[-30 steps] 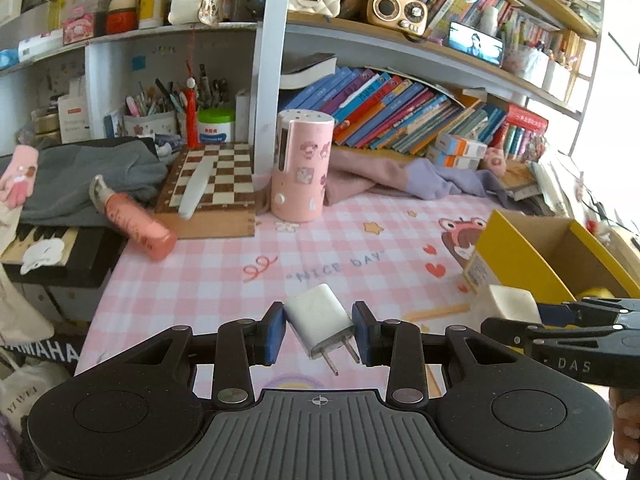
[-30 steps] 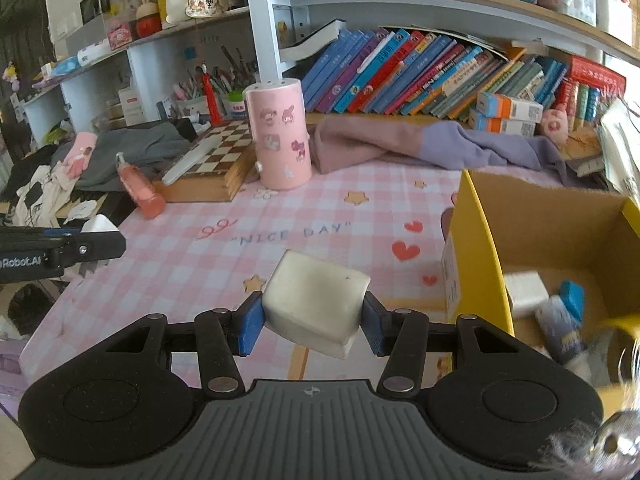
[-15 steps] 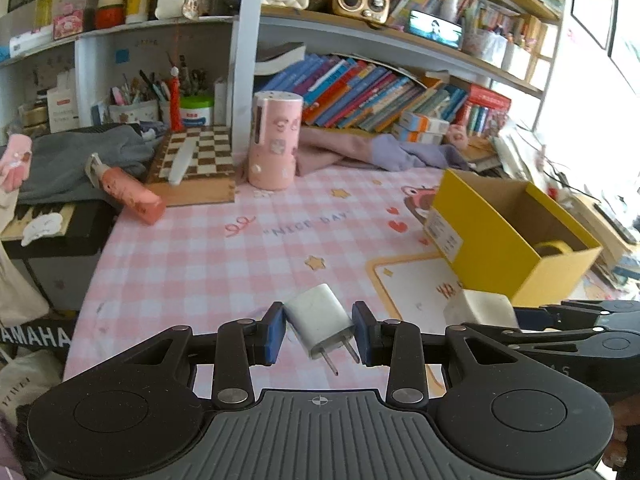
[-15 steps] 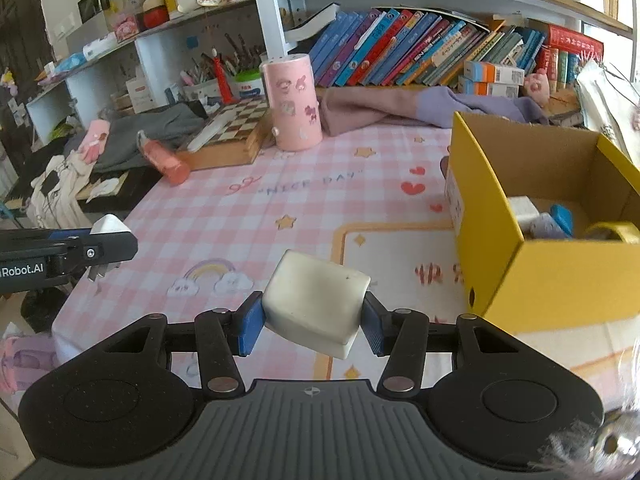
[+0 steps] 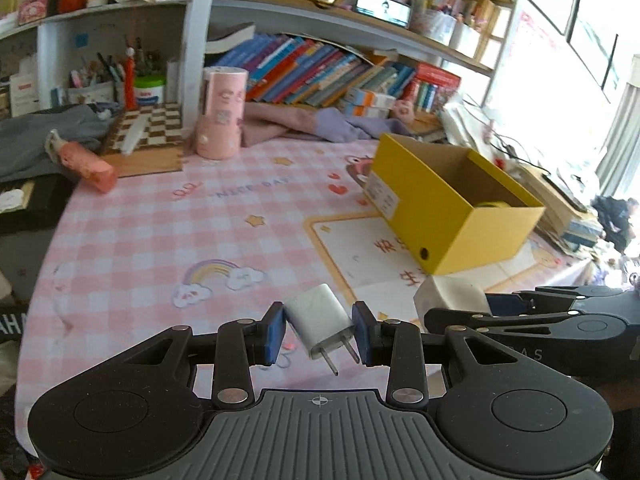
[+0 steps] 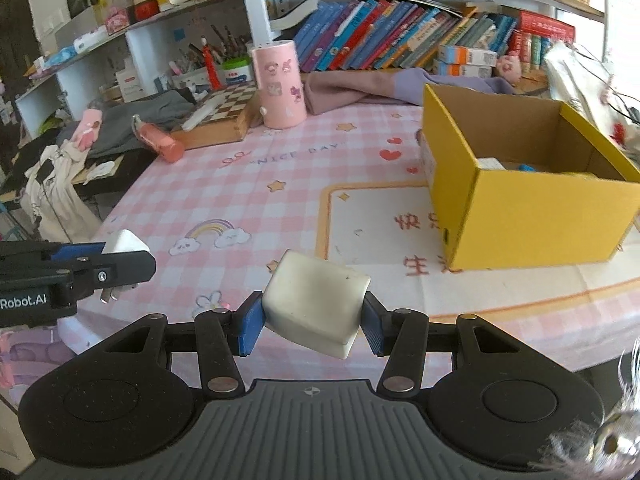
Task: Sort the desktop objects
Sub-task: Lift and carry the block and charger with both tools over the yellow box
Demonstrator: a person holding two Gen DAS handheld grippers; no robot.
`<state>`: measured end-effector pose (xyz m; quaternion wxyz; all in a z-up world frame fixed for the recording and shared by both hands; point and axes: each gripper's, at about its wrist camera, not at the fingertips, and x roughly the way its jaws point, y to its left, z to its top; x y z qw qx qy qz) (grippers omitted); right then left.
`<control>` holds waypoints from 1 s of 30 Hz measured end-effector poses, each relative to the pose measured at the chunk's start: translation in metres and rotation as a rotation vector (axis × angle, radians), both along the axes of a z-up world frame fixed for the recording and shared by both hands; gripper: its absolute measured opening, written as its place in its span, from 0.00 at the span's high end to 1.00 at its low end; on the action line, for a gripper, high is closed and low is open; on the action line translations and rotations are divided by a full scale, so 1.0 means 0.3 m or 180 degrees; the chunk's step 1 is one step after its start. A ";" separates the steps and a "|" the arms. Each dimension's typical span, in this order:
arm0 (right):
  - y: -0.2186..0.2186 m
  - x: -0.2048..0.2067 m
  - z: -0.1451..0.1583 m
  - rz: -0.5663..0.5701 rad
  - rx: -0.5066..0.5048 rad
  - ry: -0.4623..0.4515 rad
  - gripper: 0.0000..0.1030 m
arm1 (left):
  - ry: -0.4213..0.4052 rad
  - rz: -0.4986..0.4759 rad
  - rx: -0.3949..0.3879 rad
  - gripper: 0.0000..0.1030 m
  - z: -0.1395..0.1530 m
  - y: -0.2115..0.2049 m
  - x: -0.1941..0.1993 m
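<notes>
My left gripper (image 5: 320,330) is shut on a small white plug charger (image 5: 318,320) with its two prongs pointing toward me; it is held above the near edge of the pink checked tablecloth (image 5: 168,232). My right gripper (image 6: 312,322) is shut on a bigger white rounded block (image 6: 316,300), also above the near edge. The block also shows in the left wrist view (image 5: 448,298), and the charger in the right wrist view (image 6: 124,242). An open yellow cardboard box (image 6: 520,184) stands at the right with a few small items inside.
A pink cylinder holder (image 6: 280,84), a chessboard box (image 6: 224,112) and a pink bottle (image 6: 158,142) lying down sit at the back left. Purple cloth (image 6: 380,88) and rows of books (image 6: 400,40) line the back. Dark clutter (image 5: 24,184) lies off the left edge.
Both grippers have pulled back toward the near table edge, still holding their objects. The yellow box and the back shelf now look farther away.
</notes>
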<state>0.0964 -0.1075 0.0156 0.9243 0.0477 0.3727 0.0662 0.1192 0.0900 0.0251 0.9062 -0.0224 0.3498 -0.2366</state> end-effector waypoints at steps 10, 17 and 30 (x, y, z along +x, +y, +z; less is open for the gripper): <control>-0.074 -0.088 0.001 -0.0372 -0.0018 0.0032 0.54 | 0.0007 -0.0374 -0.0021 0.67 -0.002 -0.081 -0.013; -0.126 -0.148 -0.003 -0.0652 0.0004 0.0046 0.54 | 0.0014 -0.0630 -0.0015 0.67 -0.004 -0.143 -0.022; -0.241 -0.207 0.008 -0.0998 -0.0021 0.0076 0.54 | -0.0022 -0.0942 -0.0062 0.67 0.009 -0.278 -0.019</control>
